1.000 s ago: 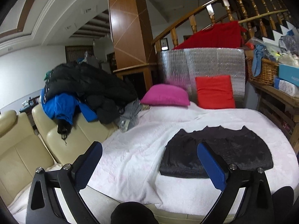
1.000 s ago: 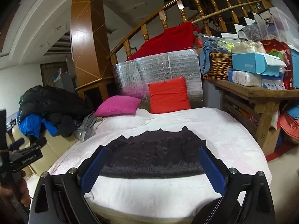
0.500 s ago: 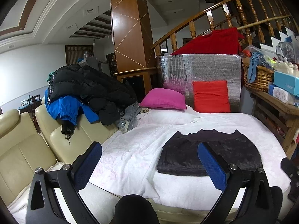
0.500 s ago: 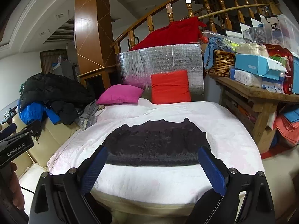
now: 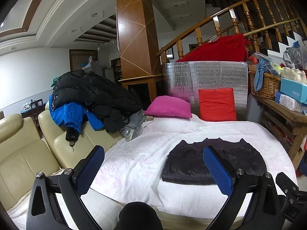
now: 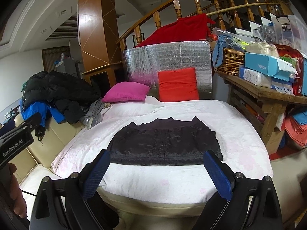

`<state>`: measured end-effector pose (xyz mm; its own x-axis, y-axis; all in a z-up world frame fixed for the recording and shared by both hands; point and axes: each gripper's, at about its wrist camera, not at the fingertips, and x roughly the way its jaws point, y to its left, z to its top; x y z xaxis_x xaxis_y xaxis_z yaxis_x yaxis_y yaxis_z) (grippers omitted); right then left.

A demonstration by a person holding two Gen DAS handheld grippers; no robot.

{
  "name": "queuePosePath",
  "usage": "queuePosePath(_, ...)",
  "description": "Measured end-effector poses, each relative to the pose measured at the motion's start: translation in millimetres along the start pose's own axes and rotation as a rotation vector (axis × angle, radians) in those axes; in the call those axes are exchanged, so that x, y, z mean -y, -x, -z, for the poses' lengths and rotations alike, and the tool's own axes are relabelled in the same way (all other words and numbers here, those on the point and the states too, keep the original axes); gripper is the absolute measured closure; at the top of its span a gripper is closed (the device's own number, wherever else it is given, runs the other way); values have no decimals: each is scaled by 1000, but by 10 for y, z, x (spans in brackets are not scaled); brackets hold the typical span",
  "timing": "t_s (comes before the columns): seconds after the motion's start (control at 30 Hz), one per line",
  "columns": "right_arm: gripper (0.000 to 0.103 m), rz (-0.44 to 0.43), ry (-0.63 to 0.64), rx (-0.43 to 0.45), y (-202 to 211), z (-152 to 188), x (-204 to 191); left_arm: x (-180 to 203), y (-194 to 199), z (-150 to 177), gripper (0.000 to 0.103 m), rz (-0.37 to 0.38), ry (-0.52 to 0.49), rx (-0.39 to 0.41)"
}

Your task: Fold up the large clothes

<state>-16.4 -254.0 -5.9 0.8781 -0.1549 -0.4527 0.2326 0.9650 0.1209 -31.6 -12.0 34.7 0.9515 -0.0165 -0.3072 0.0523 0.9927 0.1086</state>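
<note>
Jacket (image 5: 213,163), black and folded, lies flat on the white bed (image 5: 138,164) in the left view. The left gripper (image 5: 153,169) hangs above the bed, jaws wide apart, empty. In the right view, the right gripper (image 6: 156,171) is released too, near the jacket (image 6: 165,143).

A lived-in home, an open living room: cream leather sofa (image 5: 25,153) at lower left heaped with coats (image 5: 92,97), a white-covered bed (image 6: 172,174) in the middle with pink (image 6: 125,94) and red (image 6: 177,85) cushions, a wooden staircase railing (image 5: 239,15) curving across the upper right, and a cluttered wooden table (image 6: 266,94) with a wicker basket (image 6: 228,59) at right
</note>
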Motion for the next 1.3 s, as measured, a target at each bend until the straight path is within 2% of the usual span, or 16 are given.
queuePosePath(0.93, 4, 20, -29, -15, -42, -7, 88, -13, -31, 25, 1, -13, -1, -3)
queuePosePath(1.3, 4, 38, -28, 4, -9, -53, 107, -7, -56, 44, 0, -15, 0, -9)
